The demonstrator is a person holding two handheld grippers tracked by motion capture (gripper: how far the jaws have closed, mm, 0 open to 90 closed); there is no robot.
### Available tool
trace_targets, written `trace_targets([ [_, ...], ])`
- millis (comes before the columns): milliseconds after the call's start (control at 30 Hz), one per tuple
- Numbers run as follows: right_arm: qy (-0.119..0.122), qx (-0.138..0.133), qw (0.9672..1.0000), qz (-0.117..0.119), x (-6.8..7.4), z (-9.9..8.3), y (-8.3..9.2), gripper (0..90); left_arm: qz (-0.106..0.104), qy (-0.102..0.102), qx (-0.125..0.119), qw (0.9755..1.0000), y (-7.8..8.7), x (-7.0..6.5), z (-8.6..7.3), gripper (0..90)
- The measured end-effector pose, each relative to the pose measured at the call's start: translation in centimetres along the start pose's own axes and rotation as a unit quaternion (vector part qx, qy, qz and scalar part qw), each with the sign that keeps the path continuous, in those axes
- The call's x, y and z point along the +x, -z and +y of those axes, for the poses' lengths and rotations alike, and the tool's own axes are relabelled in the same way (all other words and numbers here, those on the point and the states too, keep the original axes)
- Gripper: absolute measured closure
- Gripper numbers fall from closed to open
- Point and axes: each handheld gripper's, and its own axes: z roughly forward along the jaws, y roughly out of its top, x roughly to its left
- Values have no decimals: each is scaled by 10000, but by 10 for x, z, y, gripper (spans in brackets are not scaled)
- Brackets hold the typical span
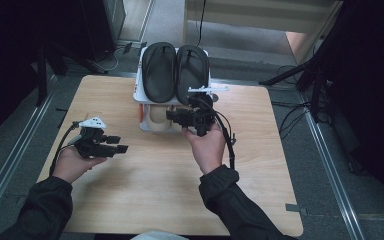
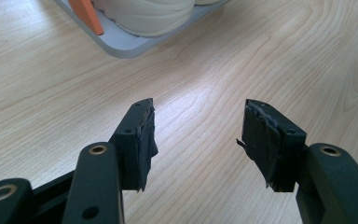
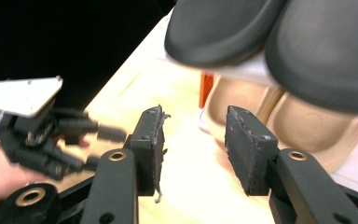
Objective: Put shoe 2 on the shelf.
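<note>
**Right gripper lined up on the lower shelf of the shoe rack**

Here your right gripper (image 1: 176,116) sits at the front of the white two-tier rack (image 1: 141,80), jaws apart with nothing between them; in the right gripper view they frame the pair of beige slippers (image 3: 265,112) on the lower tier, which is why, as I judge it, you hold the tool low and nearly level, to slip in under the upper shelf; the black slippers (image 1: 176,71) lie side by side on top, toes overhanging, so a higher approach would knock them; your left gripper (image 1: 121,144) rests over bare table (image 1: 145,190), well apart from the rack, jaws likewise open and empty, probably kept clear until the beige pair comes out; an orange upright (image 3: 206,87) stands just beside the nearer beige slipper, so keep the jaws inboard of it.
</note>
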Motion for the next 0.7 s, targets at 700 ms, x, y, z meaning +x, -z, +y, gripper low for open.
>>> trace_targets([
  [700,189,319,9990,259,-49,-83,-7,561,-20,-50,65,10000,-5,-3,0,442],
])
